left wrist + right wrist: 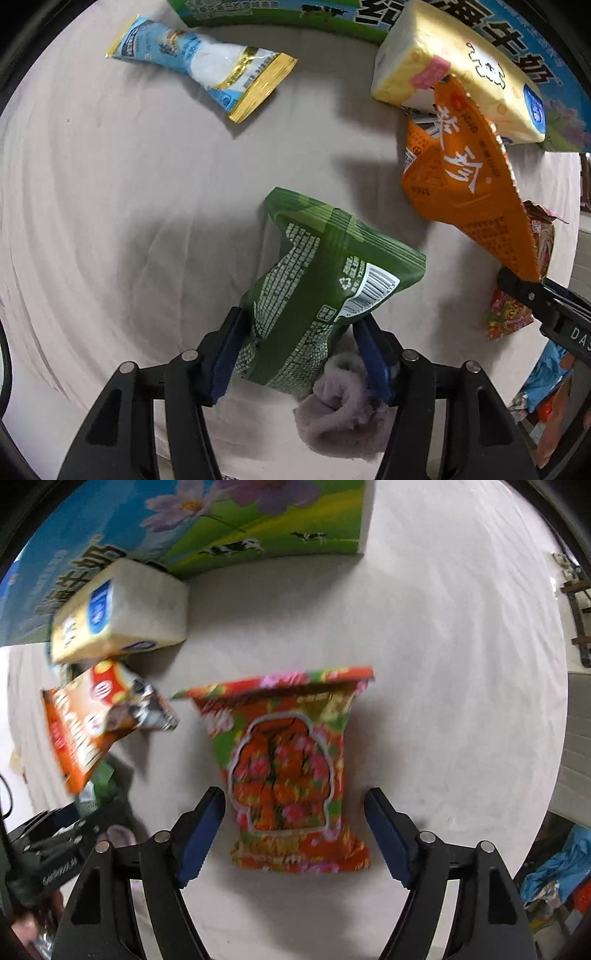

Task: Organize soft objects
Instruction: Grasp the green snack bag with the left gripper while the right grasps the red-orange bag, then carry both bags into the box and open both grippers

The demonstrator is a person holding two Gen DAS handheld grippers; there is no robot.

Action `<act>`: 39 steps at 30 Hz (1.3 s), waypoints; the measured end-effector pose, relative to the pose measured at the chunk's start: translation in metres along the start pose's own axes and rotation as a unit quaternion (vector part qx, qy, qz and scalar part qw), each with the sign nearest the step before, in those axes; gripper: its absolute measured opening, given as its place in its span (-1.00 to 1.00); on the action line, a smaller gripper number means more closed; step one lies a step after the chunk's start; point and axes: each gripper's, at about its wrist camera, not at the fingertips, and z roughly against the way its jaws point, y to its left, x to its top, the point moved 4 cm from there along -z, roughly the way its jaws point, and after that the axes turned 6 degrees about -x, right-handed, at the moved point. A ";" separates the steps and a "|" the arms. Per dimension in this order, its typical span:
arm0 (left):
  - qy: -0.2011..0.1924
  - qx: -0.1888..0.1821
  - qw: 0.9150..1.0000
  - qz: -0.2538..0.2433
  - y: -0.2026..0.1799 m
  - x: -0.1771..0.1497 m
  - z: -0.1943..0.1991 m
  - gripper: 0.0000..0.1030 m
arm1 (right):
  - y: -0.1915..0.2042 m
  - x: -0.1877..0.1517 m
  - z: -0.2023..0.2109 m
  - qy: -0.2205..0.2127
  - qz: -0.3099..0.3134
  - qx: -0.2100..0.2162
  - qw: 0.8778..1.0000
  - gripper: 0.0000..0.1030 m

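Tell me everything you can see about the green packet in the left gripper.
The green packet is a soft, crinkled foil-like pouch with its back side showing: blocks of white print, a barcode label and a recycling mark, with a flat seam running along it. The left gripper pinches its lower part between blue pads, and the pouch bulges above them. A fuzzy purple item lies just beneath it.

The milk carton reads "牛奶"; the black hand-held gripper shows "DAS".
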 end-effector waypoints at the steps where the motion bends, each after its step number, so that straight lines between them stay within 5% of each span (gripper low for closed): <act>1: -0.003 0.002 1.000 -0.002 0.000 0.002 0.000 0.11 | 0.001 0.004 -0.006 -0.005 0.001 -0.009 1.000 0.58; 3: -0.008 0.001 1.000 0.001 -0.003 -0.002 0.003 0.09 | 0.011 0.009 -0.013 -0.009 0.008 -0.027 1.000 0.52; 7: -0.026 0.004 1.000 0.011 -0.010 -0.015 0.014 -0.13 | 0.033 0.001 -0.028 -0.027 0.021 -0.069 0.997 -0.02; 17: -0.132 0.009 0.988 0.079 0.010 -0.031 0.100 -0.25 | 0.057 -0.007 -0.037 -0.048 0.022 -0.049 0.997 -0.07; 22: -0.179 0.007 0.982 0.066 -0.011 -0.050 0.149 -0.25 | 0.083 -0.015 -0.028 -0.081 0.025 -0.022 0.996 -0.07; 25: -0.195 -0.001 0.980 0.041 -0.028 -0.055 0.173 -0.25 | 0.098 -0.020 -0.007 -0.104 0.032 -0.004 0.994 -0.07; 30: -0.212 -0.029 0.977 -0.002 -0.063 -0.050 0.205 -0.25 | 0.069 -0.047 0.106 -0.141 0.040 0.010 0.989 -0.07; 32: -0.217 -0.043 0.975 -0.012 -0.071 -0.039 0.209 -0.25 | 0.052 -0.051 0.158 -0.155 0.039 0.013 0.987 -0.07; 39: -0.207 -0.119 0.971 -0.030 -0.087 0.032 0.241 -0.25 | 0.037 -0.023 0.223 -0.193 0.019 0.015 0.981 -0.07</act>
